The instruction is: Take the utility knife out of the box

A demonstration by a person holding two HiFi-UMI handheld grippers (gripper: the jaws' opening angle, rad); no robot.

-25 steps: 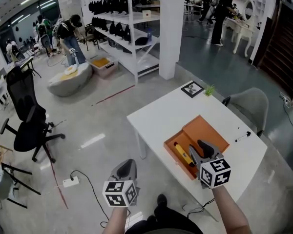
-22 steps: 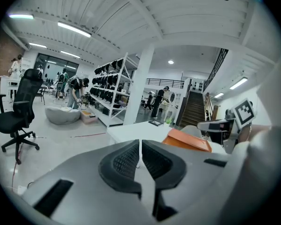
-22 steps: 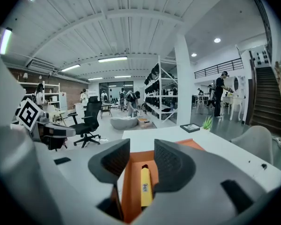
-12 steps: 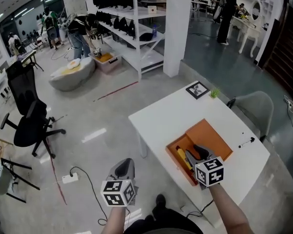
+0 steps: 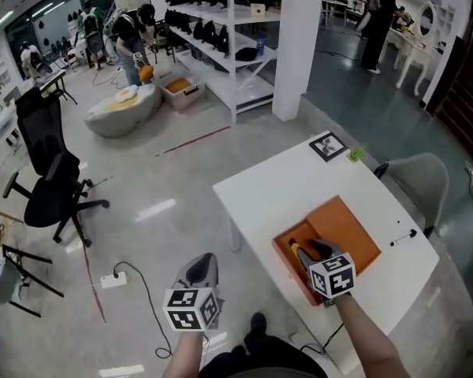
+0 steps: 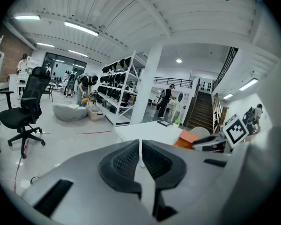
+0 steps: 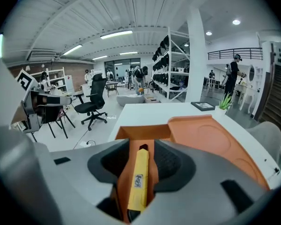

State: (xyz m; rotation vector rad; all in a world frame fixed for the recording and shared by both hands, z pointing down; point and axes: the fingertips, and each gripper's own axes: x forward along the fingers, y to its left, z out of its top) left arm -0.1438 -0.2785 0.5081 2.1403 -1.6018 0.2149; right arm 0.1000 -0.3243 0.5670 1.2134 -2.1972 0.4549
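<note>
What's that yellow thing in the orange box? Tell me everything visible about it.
A slim yellow utility knife, plastic-looking, with a dark tip and a small label. It lies flat in the open orange box, between the fingers of the right gripper, which have just been opening and seem not to touch it.

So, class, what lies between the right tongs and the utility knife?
Nothing: in the right gripper view the right tongs, jaws just opened wider, straddle the utility knife lying in the orange box.
</note>
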